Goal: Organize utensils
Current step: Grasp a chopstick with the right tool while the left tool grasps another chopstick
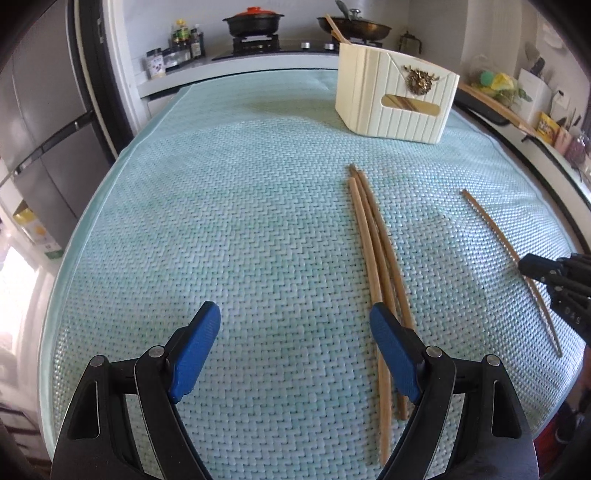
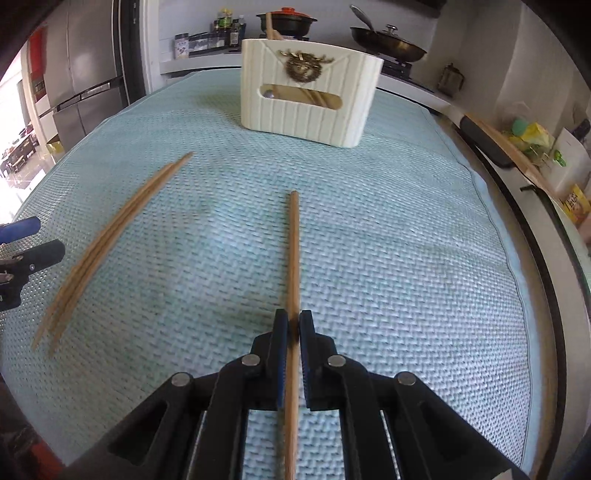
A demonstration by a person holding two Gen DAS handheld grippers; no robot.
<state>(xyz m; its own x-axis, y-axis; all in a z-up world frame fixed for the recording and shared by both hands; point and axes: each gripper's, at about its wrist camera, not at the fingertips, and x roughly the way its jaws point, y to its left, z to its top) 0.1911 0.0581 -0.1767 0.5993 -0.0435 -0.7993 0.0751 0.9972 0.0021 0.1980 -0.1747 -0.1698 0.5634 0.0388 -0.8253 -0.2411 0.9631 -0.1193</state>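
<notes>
A cream ribbed utensil holder [image 1: 397, 98] [image 2: 308, 99] stands at the far side of the teal woven mat [image 1: 221, 206] [image 2: 388, 240], with chopsticks standing in it. Three wooden chopsticks [image 1: 376, 251] [image 2: 107, 236] lie bundled on the mat. My left gripper [image 1: 291, 325] is open and empty, its right finger beside the bundle. My right gripper [image 2: 293, 325] is shut on a single chopstick [image 2: 294, 251], which points toward the holder. That chopstick [image 1: 491, 229] and the right gripper [image 1: 532, 267] also show in the left wrist view.
A stove with a black pot [image 1: 253, 22] and a frying pan [image 1: 354, 24] sits behind the mat. Spice jars [image 1: 177, 48] stand at the back left, a refrigerator [image 1: 40, 122] on the left. A cluttered shelf [image 2: 532, 147] runs along the right.
</notes>
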